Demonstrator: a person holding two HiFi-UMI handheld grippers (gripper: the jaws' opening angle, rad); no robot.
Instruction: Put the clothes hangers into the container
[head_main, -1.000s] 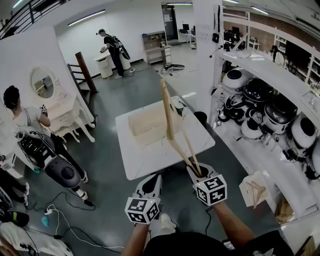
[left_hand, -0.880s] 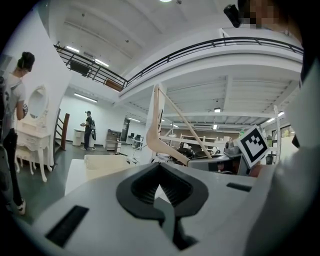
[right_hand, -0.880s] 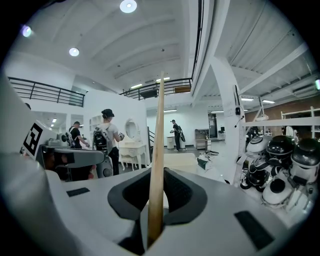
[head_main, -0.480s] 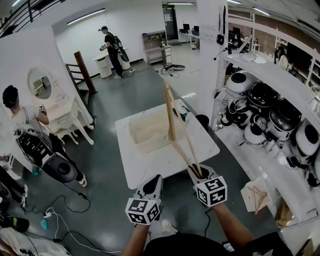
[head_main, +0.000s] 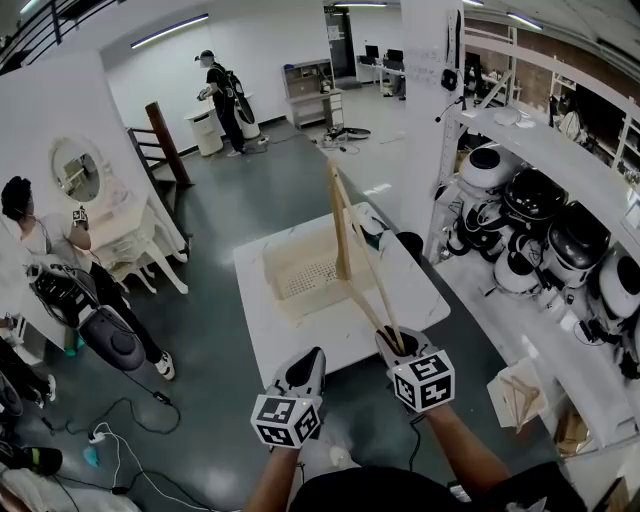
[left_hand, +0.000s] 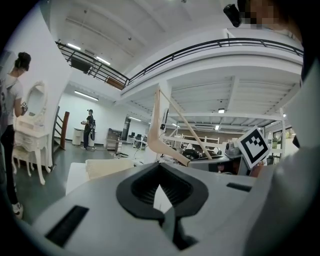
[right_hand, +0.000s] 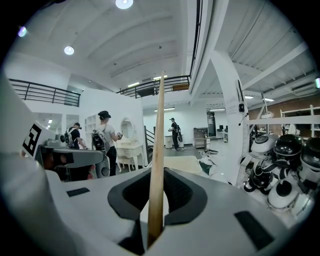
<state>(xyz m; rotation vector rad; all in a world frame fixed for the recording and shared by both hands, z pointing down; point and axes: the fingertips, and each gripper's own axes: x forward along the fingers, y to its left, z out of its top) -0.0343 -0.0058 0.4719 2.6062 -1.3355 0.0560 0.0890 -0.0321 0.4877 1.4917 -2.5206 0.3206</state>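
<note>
My right gripper (head_main: 398, 346) is shut on the thin end of a wooden clothes hanger (head_main: 340, 230), which sticks up and away over the white table (head_main: 345, 335). In the right gripper view the hanger's rod (right_hand: 157, 150) runs straight up from between the jaws. A cream perforated basket (head_main: 300, 268), the container, sits on the table's far half. My left gripper (head_main: 303, 368) hovers beside the right one, short of the table's near edge, shut with nothing in it. From the left gripper view (left_hand: 160, 189) I see the hanger (left_hand: 161, 142) and the basket (left_hand: 106, 167) ahead.
Shelves full of rice cookers (head_main: 540, 220) line the right side. A cardboard box with more hangers (head_main: 515, 385) lies low on the right. A green item (head_main: 373, 238) rests on the table's far right. People and a white dressing table (head_main: 115, 225) stand left; cables (head_main: 120, 425) cross the floor.
Both grippers have moved forward together toward the table, which now lies nearer below them. The hanger stays gripped in the right gripper.
</note>
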